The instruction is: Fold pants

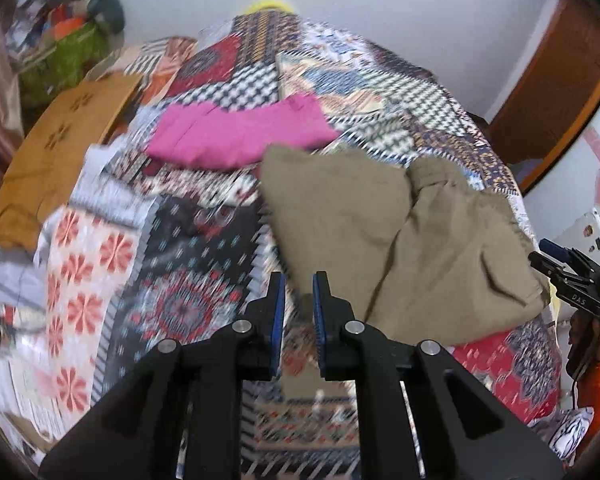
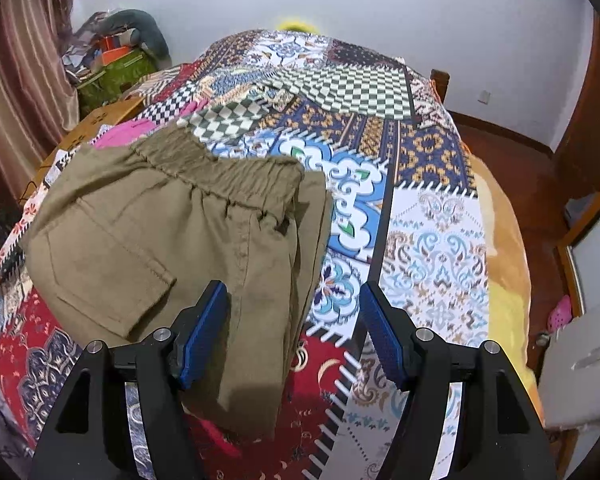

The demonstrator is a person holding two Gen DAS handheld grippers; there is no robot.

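Jaws on both the left gripper (image 1: 299,292) and right gripper (image 2: 292,304) are standing parted, gripping nothing, probably because the olive pants (image 2: 172,232) are lying folded on the bed (image 2: 432,240).

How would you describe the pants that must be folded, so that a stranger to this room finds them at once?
Look at the bed covered by a patchwork quilt of many patterns. On its near left part lie the olive-khaki pants, partly folded, with a gathered elastic waistband and a patch pocket. The only other garment beside them is a bright pink one, farther back, so the dull plain colour sets them apart.
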